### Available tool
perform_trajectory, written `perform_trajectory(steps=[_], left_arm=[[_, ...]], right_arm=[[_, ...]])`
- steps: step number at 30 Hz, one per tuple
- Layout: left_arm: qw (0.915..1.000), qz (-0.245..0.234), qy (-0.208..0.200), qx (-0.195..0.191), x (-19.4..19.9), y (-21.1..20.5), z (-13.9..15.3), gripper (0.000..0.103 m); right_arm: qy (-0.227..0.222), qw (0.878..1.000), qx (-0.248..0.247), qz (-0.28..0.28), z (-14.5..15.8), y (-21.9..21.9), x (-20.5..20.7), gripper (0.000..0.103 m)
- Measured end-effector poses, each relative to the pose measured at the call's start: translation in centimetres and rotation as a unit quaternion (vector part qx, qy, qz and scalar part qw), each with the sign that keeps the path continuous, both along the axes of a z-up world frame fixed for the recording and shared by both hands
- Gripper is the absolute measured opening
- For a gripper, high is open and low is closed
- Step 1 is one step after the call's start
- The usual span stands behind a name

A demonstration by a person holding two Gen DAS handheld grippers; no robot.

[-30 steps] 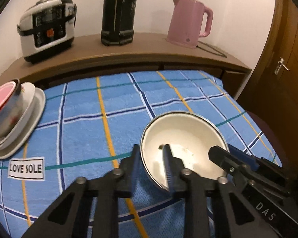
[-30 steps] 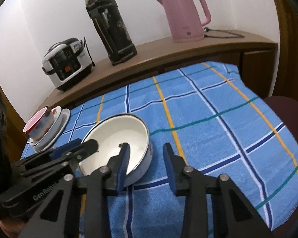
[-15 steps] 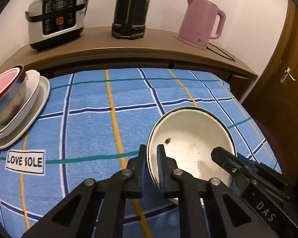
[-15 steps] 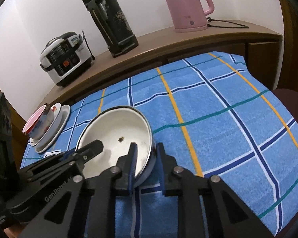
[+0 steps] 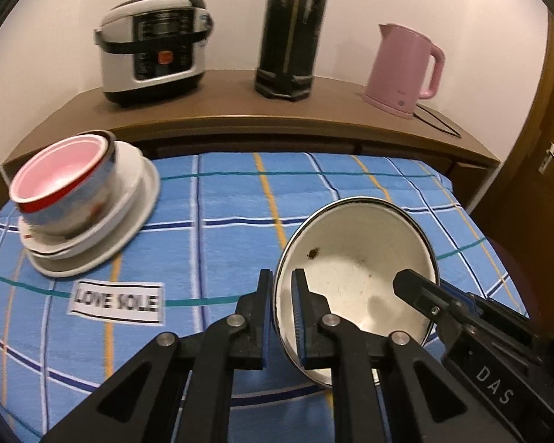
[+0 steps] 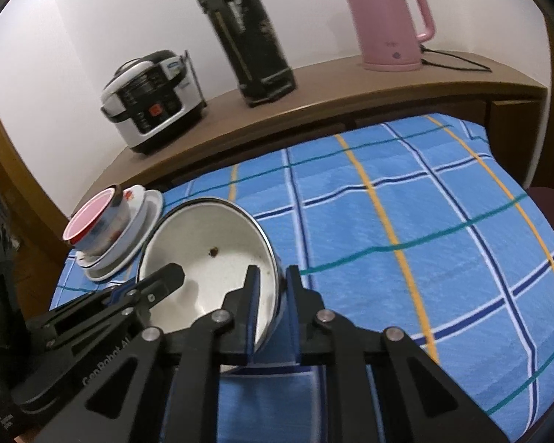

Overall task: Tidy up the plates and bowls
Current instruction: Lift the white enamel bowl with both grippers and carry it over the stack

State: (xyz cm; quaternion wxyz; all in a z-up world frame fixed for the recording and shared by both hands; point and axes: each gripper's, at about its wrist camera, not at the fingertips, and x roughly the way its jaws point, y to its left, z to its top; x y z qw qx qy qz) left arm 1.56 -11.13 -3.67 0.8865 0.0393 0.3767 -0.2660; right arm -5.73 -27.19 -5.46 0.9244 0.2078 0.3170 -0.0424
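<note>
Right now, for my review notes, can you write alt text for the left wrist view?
The left gripper is clamped on the near rim of a large white enamel bowl, tilted above the blue checked tablecloth, while the right gripper grips its opposite rim. A stack of white plates and bowls topped by a pink-lined bowl sits at left.

A white label [image 5: 116,302] sewn on the blue checked cloth [image 5: 221,203], lower left of the left wrist view, reads "LOVE SOLE" in black capitals. At lower right there, the right hand-held gripper [image 5: 498,393] bears "DAS". At lower left of the right wrist view, the left hand-held gripper [image 6: 103,363] shows "GenRobot.AI", partly hidden.
</note>
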Motion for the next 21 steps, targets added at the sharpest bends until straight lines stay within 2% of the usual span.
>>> perform_trajectory(steps=[6, 21], left_arm=[[0.9995, 0.024, -0.021, 0.005, 0.2, 2.2, 1.2, 0.011], [0.9959, 0.078, -0.043, -0.013, 1.6, 7.8, 3.5, 0.011]], right_arm=[[-0.004, 1.000, -0.002, 0.026, 0.8, 2.3, 1.1, 0.014], [-0.021, 0.997, -0.026, 0.075, 3.1, 7.8, 3.4, 0.014]])
